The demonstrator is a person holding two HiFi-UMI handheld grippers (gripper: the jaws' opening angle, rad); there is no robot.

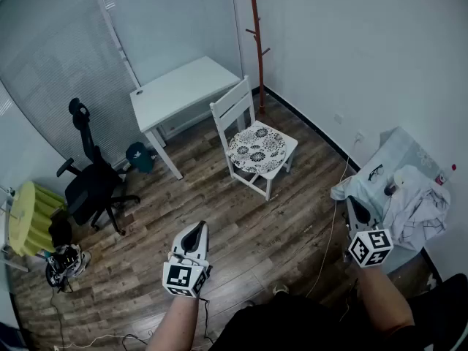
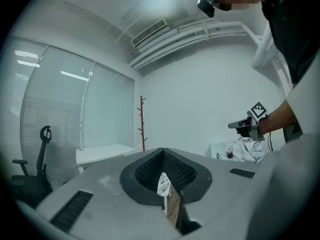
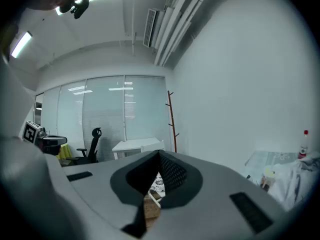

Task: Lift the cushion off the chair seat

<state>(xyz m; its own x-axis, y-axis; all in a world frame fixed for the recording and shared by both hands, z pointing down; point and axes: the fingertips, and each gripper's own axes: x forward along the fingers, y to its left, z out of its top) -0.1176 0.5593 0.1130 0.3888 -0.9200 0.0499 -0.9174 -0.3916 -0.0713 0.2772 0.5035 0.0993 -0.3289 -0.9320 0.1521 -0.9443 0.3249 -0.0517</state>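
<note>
Cushion [image 1: 257, 149] on chair [image 1: 234, 107], floor [image 1: 248, 221] between, left gripper [image 1: 196, 230] and right gripper [image 1: 354, 205] jaws together

Left gripper [image 1: 195, 230] and right gripper [image 1: 355, 208] held forward, well apart — both sets of fingers [image 2: 150, 171] closed together.

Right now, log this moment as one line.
cushion: on chair seat, untouched | left tool: shut, empty | right tool: shut, empty
</note>
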